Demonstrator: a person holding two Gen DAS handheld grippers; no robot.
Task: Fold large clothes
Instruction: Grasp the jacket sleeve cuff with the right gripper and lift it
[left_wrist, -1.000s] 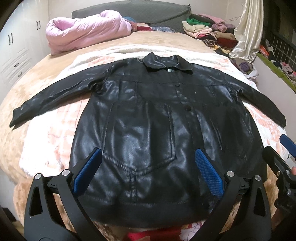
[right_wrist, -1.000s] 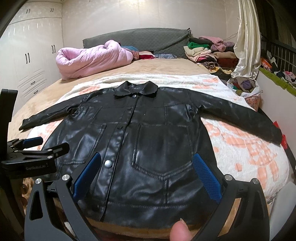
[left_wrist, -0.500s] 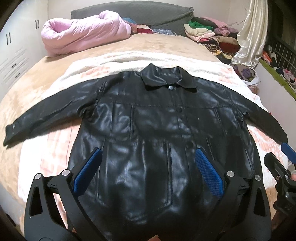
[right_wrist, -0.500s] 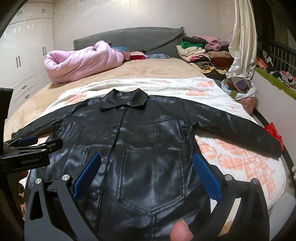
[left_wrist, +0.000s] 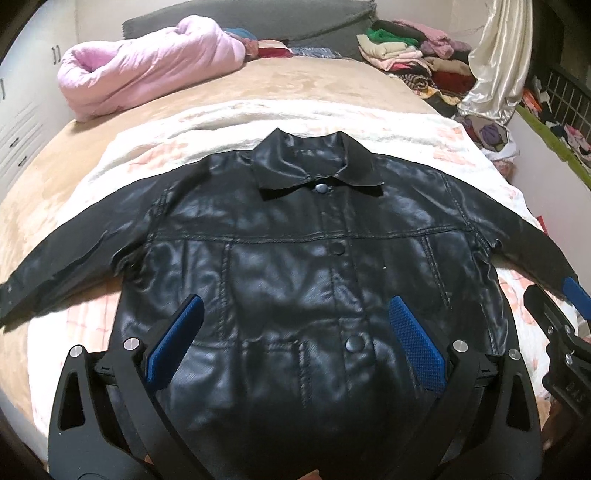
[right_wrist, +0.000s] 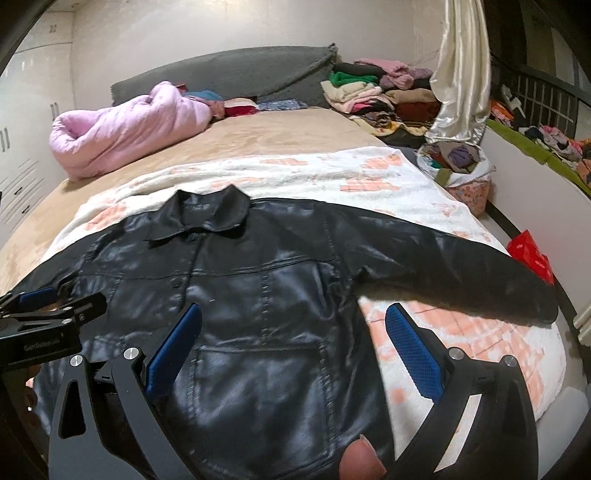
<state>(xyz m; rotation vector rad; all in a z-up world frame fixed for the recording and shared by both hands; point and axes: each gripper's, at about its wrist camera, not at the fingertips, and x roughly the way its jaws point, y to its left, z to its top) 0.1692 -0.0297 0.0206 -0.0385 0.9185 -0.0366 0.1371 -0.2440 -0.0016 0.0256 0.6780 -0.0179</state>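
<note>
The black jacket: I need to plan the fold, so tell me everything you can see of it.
The black jacket looks like shiny leather. It lies flat, front up and buttoned, on a white and peach blanket, collar away from the cameras and both sleeves spread sideways. It has chest seams, pockets and round snaps. Both open claws hover over its lower half; contact isn't visible.

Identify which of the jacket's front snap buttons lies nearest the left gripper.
The lowest visible snap button, between the open left gripper fingers; the others sit higher, towards the collar.

Both grippers — left gripper (left_wrist: 293, 343), right gripper (right_wrist: 293, 349) — have black frames, silver screws and blue textured pads (left_wrist: 415, 345).
</note>
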